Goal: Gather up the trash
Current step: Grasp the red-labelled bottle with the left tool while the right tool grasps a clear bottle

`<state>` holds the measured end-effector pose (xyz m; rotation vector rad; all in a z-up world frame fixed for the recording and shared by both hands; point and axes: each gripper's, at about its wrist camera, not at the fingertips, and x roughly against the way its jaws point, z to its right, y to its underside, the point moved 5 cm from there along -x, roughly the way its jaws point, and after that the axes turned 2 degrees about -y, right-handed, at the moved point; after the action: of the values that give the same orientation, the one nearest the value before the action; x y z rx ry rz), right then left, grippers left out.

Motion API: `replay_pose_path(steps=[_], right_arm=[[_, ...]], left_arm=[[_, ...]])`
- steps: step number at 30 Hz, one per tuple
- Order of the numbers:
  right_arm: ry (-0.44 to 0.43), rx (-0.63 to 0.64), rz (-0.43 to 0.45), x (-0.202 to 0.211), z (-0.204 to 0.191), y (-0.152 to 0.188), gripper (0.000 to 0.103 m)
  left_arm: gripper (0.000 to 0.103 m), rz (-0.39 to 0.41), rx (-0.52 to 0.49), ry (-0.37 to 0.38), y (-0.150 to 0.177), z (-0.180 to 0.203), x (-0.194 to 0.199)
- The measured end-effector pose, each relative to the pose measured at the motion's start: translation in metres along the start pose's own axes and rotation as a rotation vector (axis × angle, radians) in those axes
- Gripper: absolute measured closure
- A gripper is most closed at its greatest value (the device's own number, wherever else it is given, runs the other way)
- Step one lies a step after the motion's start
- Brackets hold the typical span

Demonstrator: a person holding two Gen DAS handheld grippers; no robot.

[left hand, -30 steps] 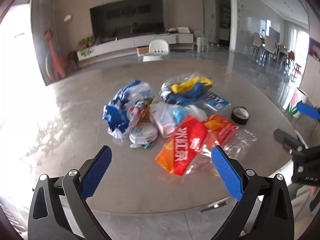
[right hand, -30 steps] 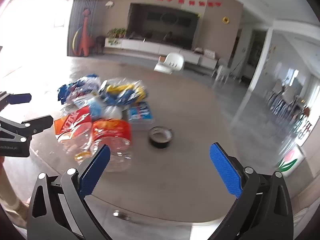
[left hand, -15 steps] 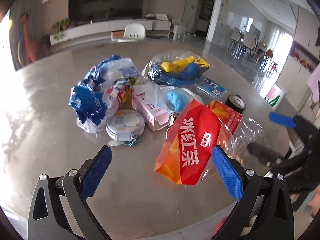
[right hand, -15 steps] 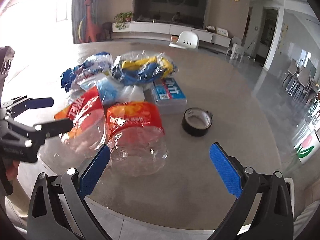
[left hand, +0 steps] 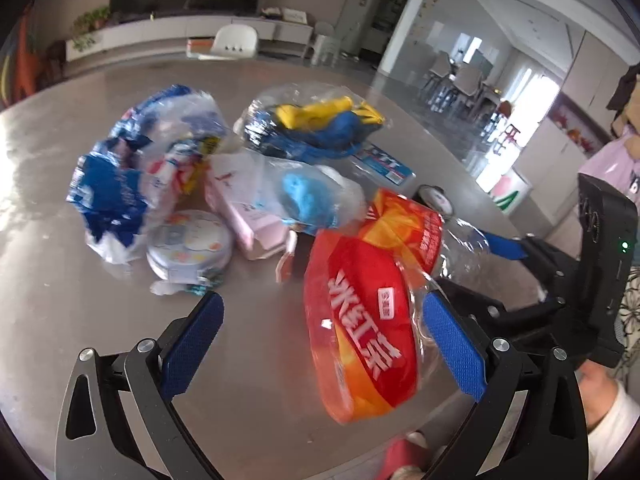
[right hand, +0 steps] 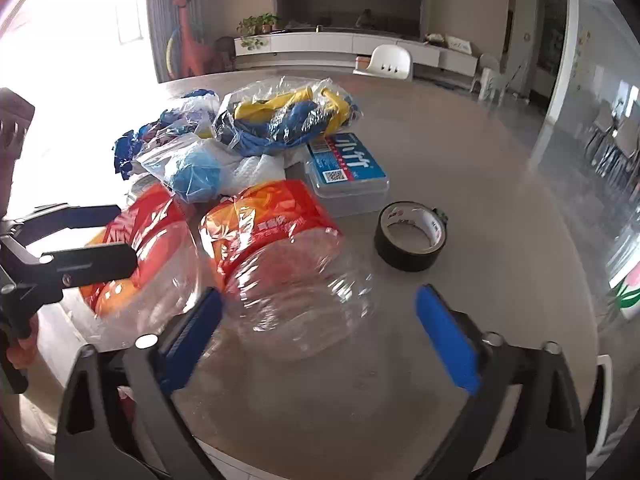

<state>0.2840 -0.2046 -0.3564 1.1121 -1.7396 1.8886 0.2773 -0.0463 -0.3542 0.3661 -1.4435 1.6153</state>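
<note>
Two crushed clear bottles with red-orange labels head the pile, nearest the grippers. 1. Left bottle (left hand: 360, 332): lies between the spread blue pads of the left gripper (left hand: 320, 340), filling the gap from about centre to the 3 o'clock pad (left hand: 452, 344); whether that pad touches its clear plastic cannot be told; the 9 o'clock pad stands clear of it over bare table. 2. Right bottle (right hand: 288, 264): lies between the pads of the right gripper (right hand: 316, 332), its clear end toward the camera, label end at 12 o'clock. The jaws have just been closing but stand wide; the 9 o'clock pad (right hand: 192, 332) is at the bottle's side, contact uncertain, the 3 o'clock pad apart from it. Both grippers tilt downward at the round grey table (right hand: 500, 168), side by side, each visible in the other's view.

3. Black tape roll (right hand: 412, 236): at 1 o'clock from the right gripper, just beyond the right bottle, lying flat.
4. Round tin (left hand: 188, 244): at 11 o'clock from the left gripper.
5. Pink carton (left hand: 248, 216) and bag with blue contents (left hand: 308, 196): mid-pile, behind the bottles.
6. Clear box with blue label (right hand: 348, 168): behind the tape.
7. Blue-and-white wrapper (left hand: 120, 184): at 10 o'clock, far left of the pile.
8. Bag of yellow and blue items (right hand: 288, 116): farthest, 12 o'clock.
</note>
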Motion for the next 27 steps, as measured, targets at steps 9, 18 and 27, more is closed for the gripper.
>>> replay_pose_path(steps=[9,18,27], right_arm=[[-0.026,0.006,-0.023,-0.003,0.001,0.006,0.049],[-0.059,-0.045,0.019,0.006,0.008,-0.001,0.059],[-0.080,-0.111,0.034,0.017,0.019,0.004,0.101]], left_arm=[[0.023,-0.037,0.002,0.121,0.007,0.016,-0.004],[0.074,-0.052,-0.077,0.160,0.006,0.046,-0.003],[0.086,-0.034,-0.093,0.122,0.000,0.050,0.000]])
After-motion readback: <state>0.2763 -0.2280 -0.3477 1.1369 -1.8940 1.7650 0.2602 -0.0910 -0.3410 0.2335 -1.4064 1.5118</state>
